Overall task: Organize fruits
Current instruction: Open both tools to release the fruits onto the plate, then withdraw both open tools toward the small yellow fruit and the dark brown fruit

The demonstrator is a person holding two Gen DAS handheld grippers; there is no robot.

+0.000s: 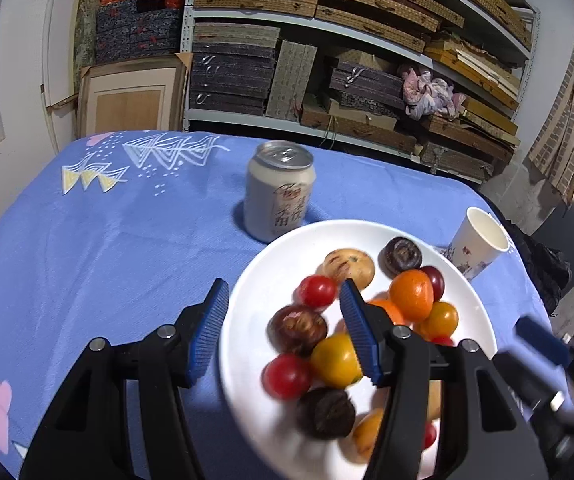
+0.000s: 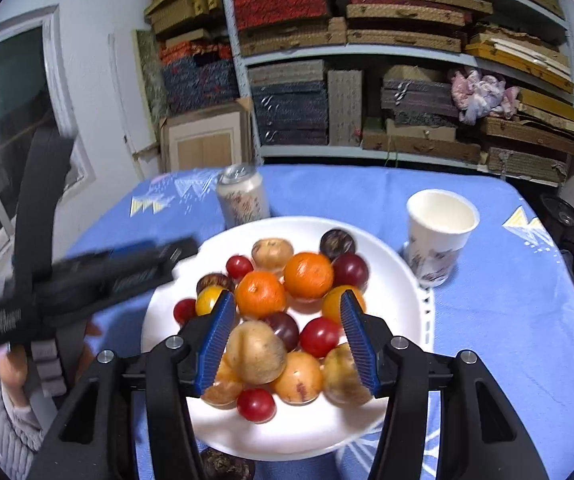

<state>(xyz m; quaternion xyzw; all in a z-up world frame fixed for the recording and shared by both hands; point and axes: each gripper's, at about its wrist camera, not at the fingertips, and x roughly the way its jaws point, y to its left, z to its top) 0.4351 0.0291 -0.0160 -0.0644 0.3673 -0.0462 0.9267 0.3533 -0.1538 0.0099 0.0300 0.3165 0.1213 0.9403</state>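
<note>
We are holding our left gripper point(image 1: 283, 304) wide open and empty over the glossy white plate point(image 1: 263, 412); our right gripper point(image 2: 287, 312), equally spread, is gripping nothing above the round, smooth fruits point(image 2: 283, 312) heaped there.

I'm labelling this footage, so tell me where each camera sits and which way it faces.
Left wrist: on the left hand-held gripper, open, looking forward over the plate's left rim; the right hand-held gripper shows blurred at right.
Right wrist: on the right hand-held gripper, open, above the fruit pile; the left one crosses at left.
Shared: plate, can, paper cup, shelves.
</note>
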